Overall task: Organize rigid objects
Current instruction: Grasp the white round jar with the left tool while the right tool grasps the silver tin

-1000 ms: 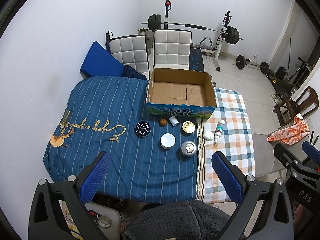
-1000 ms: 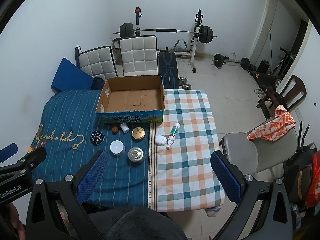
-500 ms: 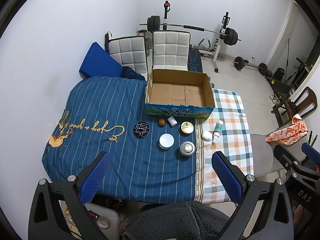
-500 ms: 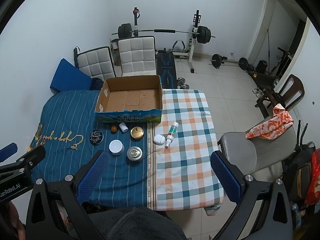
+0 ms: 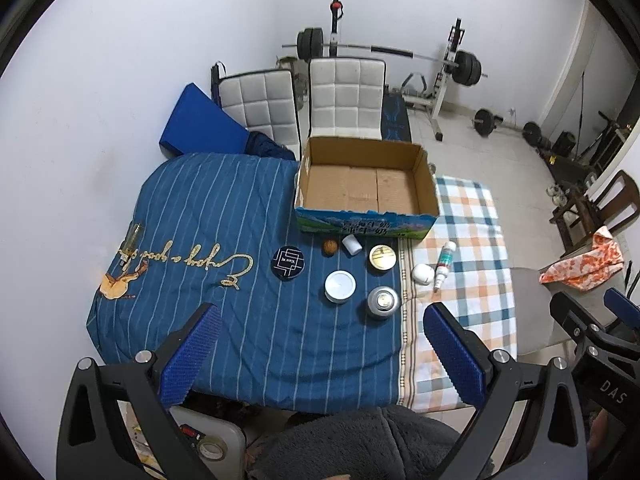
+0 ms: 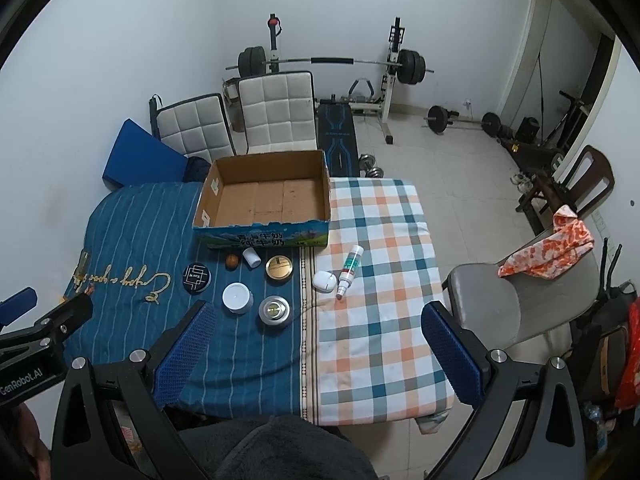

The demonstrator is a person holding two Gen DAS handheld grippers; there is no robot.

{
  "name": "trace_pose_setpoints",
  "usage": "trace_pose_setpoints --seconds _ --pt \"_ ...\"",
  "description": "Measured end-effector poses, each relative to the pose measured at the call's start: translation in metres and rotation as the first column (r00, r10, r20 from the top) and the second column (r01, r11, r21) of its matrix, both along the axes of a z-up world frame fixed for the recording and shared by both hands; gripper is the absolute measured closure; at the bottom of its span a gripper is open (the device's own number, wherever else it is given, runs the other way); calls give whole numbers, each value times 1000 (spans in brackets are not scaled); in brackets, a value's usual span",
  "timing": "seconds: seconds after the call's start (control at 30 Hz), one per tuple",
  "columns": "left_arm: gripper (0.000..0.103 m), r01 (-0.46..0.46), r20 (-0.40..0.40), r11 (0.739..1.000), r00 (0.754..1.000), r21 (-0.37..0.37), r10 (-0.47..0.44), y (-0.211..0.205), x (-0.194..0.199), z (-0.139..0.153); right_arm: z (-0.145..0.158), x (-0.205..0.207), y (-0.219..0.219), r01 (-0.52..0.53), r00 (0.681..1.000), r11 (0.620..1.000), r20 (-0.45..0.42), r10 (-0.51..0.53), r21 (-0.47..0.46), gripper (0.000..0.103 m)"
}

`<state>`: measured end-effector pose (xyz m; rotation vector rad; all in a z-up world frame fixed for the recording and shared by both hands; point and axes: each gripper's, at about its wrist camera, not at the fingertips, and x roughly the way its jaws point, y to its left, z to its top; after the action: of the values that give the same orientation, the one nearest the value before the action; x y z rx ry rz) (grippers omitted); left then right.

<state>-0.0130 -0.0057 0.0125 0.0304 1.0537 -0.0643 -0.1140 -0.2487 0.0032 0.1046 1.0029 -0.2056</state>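
An empty cardboard box (image 5: 366, 184) (image 6: 264, 196) stands at the back of the cloth-covered table. In front of it lie a black round tin (image 5: 287, 262) (image 6: 197, 277), a small brown ball (image 5: 330, 247), a small white bottle (image 5: 352, 245), a gold-lidded jar (image 5: 382, 257) (image 6: 279, 267), a white-lidded jar (image 5: 340, 286) (image 6: 237, 297), a silver can (image 5: 383, 302) (image 6: 274, 312), a white case (image 5: 423, 274) (image 6: 324, 281) and a spray bottle (image 5: 443, 264) (image 6: 349, 268). My left gripper (image 5: 320, 354) and right gripper (image 6: 316, 354) are both open, empty, high above the table's near edge.
Two white padded chairs (image 5: 304, 104) stand behind the table, with a blue cushion (image 5: 202, 126) at the left. A grey chair with an orange cloth (image 6: 548, 240) is at the right. A barbell rack (image 6: 328, 64) stands at the back wall. A small glass bottle (image 5: 132, 238) lies at the table's left edge.
Both views have drifted slightly; the table and objects sit a little further off. No object has moved and both grippers stay open.
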Motion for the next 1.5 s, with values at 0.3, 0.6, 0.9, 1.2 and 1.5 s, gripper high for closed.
trace_pose_setpoints --seconds 0.3,0.6,0.9,1.2,1.5 --pt "0 -25 -112 998 993 51 30 1 67 -78 -107 74 -12 -8 979 998 -203 20 60 0" --pt "0 -18 -325 995 945 98 49 1 127 -210 -256 145 15 -64 917 995 -390 86 70 0" --pt "0 0 -445 992 894 128 58 6 171 -311 -361 184 41 -113 853 991 -504 131 67 0" --pt "0 18 -521 991 852 135 55 7 190 -362 -422 200 50 -113 801 987 -578 159 115 0" --pt "0 21 -552 992 832 124 51 1 195 -382 -457 205 48 -66 781 983 -604 159 173 22"
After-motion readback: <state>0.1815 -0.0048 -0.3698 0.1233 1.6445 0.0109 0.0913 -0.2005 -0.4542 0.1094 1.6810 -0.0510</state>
